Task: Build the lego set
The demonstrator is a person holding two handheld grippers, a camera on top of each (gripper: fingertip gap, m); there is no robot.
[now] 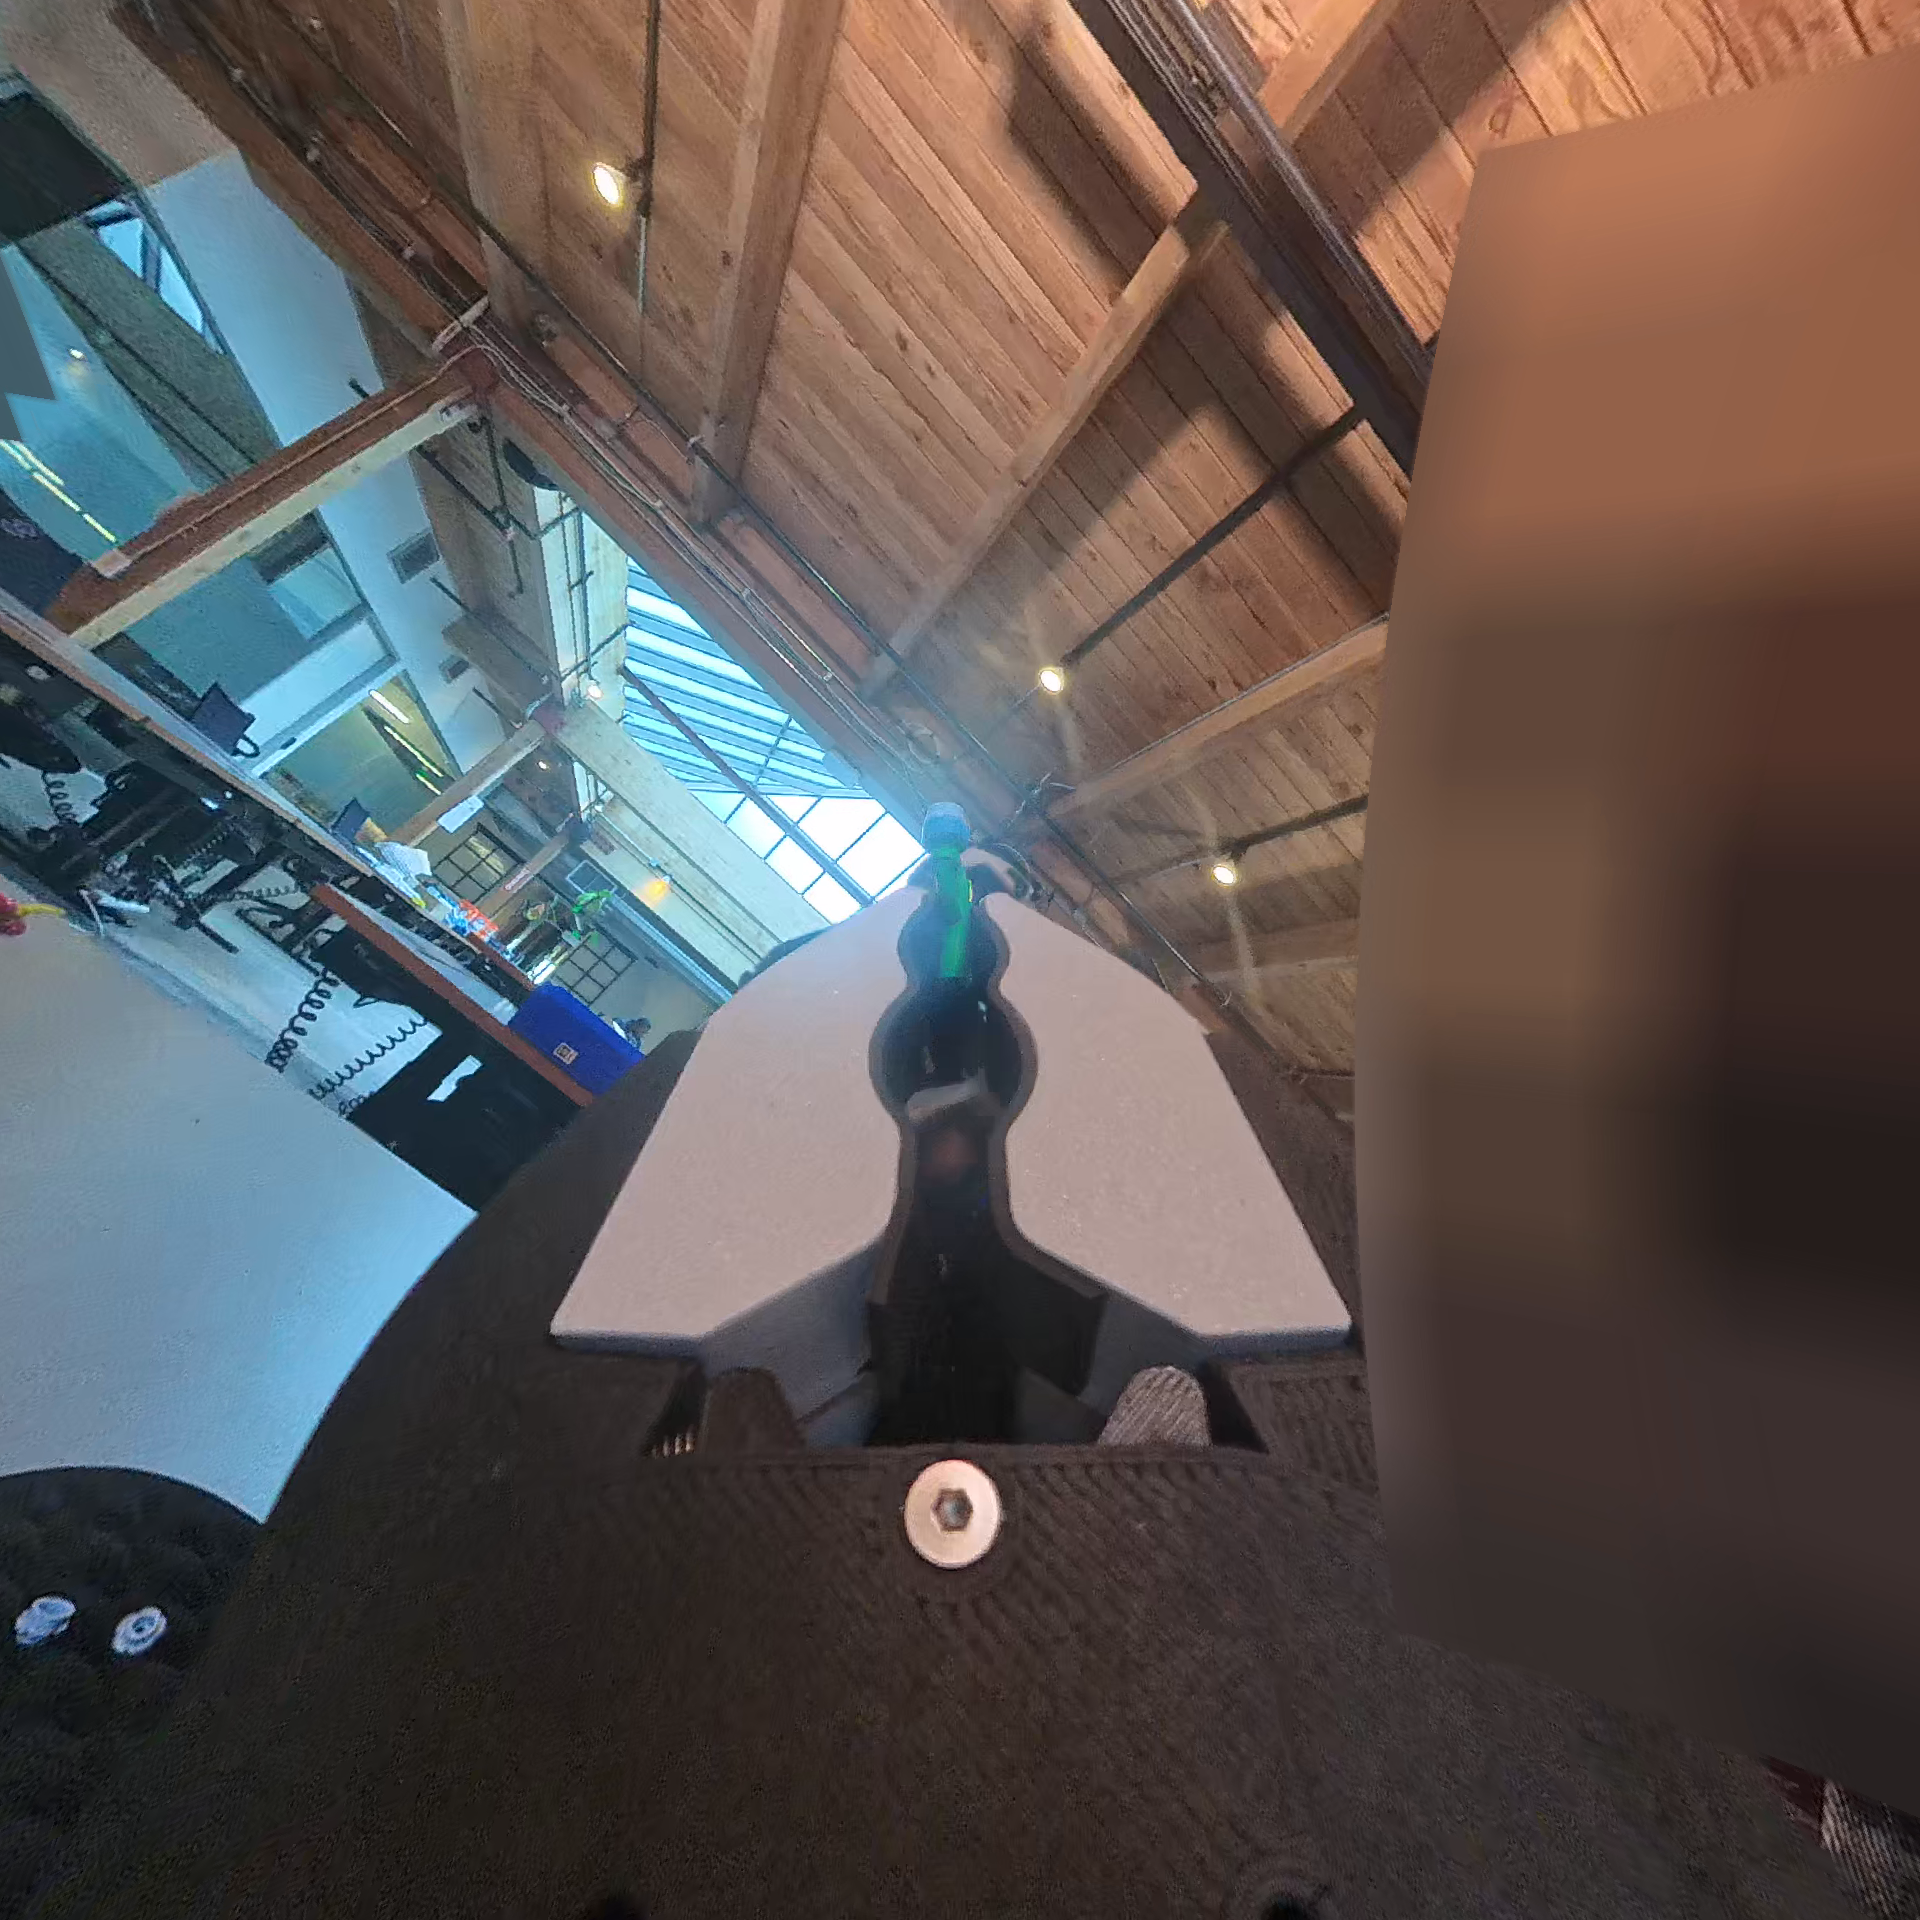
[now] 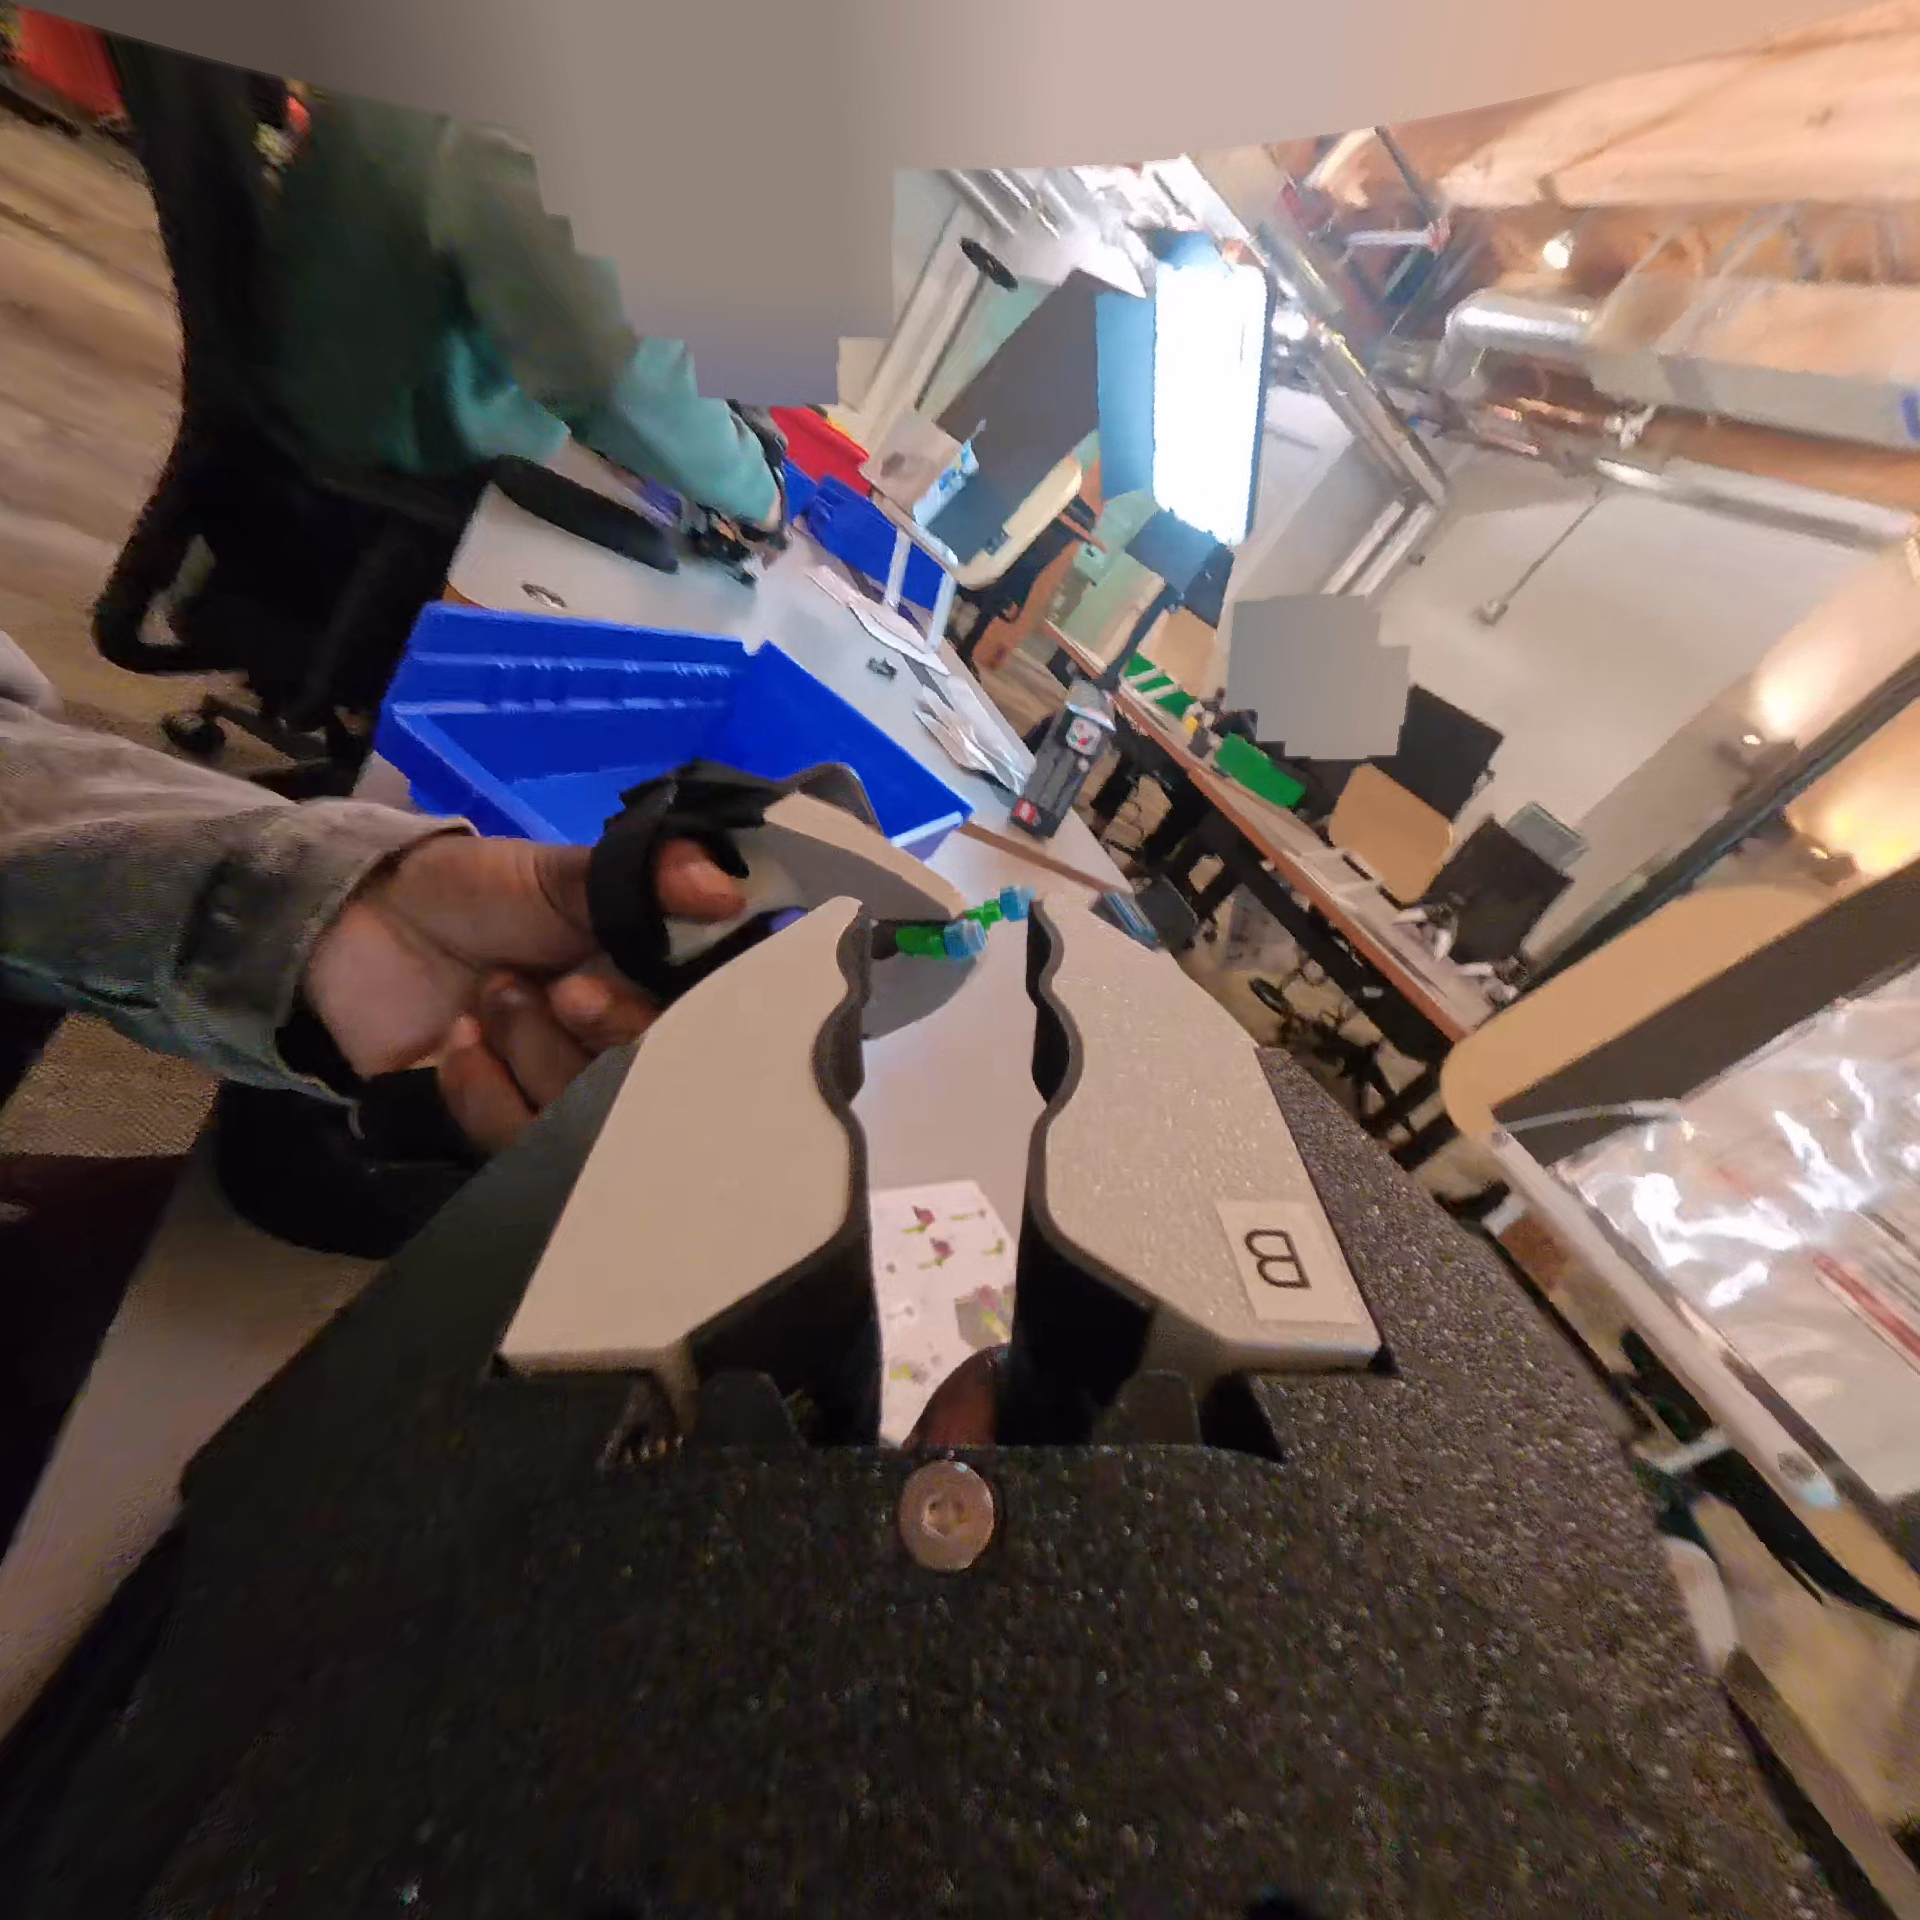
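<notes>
While the left gripper [image 1: 951,914] points up toward a plank ceiling [image 1: 935,364], its two grey fingers [image 1: 769,1132] are pressed together and pinch a slim green lego piece [image 1: 951,914] with a pale blue tip, which sticks out just past the fingertips. Seen from the right wrist view, that same left gripper [image 2: 925,930] comes in from the left, held by a person's hand [image 2: 488,966] in a grey sleeve [image 2: 156,873], and the green and blue lego piece [image 2: 961,928] juts out sideways from its tips. Behind the hand sits a blue bin [image 2: 644,717] on the grey table [image 2: 935,1091]. The piece lies across the mouth of the right gripper [image 2: 945,914], between its two fingertips, close to the right-hand one; whether it touches either cannot be told. The right gripper's jaws stand apart, holding nothing, with the table showing through the gap. Down in that gap a printed sheet [image 2: 940,1278] with small coloured pictures lies flat on the table. Farther right, other tables [image 2: 1299,831] carry assorted clutter, and a crinkled clear plastic bag [image 2: 1745,1153] lies at the right edge
</notes>
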